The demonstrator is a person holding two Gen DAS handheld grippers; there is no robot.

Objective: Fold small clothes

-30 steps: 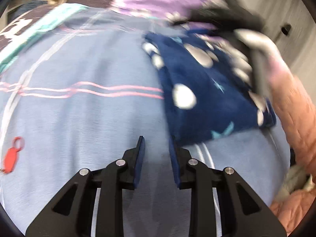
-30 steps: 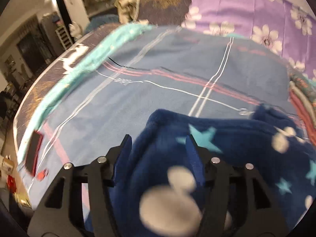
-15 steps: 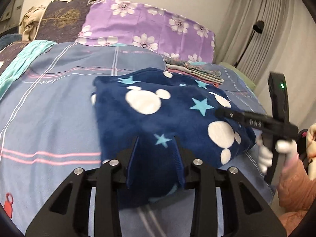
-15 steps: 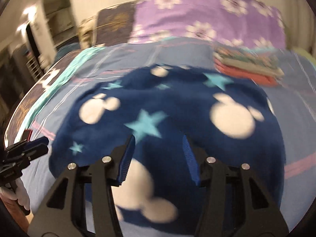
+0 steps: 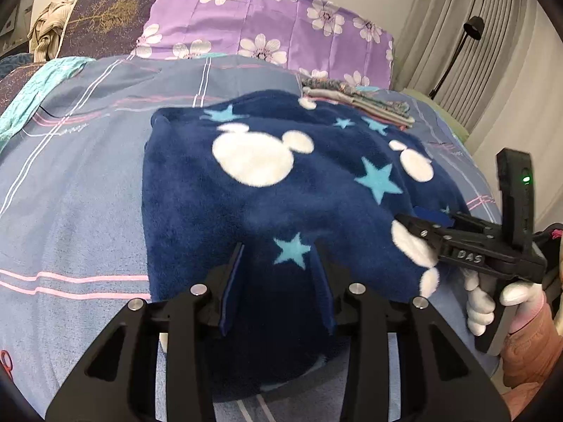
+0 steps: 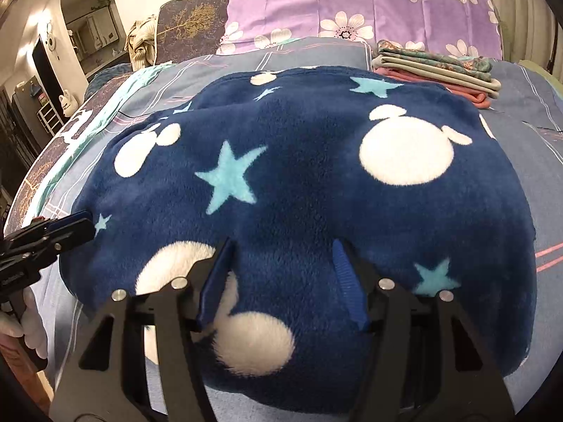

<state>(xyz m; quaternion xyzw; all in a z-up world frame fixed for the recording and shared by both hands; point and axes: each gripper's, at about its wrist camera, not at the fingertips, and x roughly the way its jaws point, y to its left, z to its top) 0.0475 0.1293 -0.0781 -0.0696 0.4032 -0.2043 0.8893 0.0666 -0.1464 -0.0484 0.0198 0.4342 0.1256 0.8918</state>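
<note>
A navy fleece garment [image 5: 281, 183] with white mouse heads and light blue stars lies spread on the blue plaid bed sheet [image 5: 77, 176]. My left gripper [image 5: 278, 248] straddles its near edge; the jaws are opening and fleece bulges between them without a clear pinch. In the right wrist view the same garment [image 6: 299, 161] fills the middle. My right gripper [image 6: 281, 242] stands over its near edge with jaws opening and fleece between them. It also shows at the garment's right corner [image 5: 404, 221], held by a white-gloved hand [image 5: 482, 302]. The left gripper's tips [image 6: 84, 225] sit at the garment's left corner.
A stack of folded clothes [image 6: 432, 66] rests at the back right of the bed, just behind the garment. A purple flowered pillow [image 5: 264, 21] and a dark pillow [image 5: 105, 14] line the headboard. A small red object [image 5: 5, 365] lies on the sheet, near left. Curtains and a lamp [image 5: 471, 28] stand at right.
My left gripper was empty over bare sheet; now it is at the garment's near edge with fleece between its jaws. The right gripper swung round with the garment, which now lies spread.
</note>
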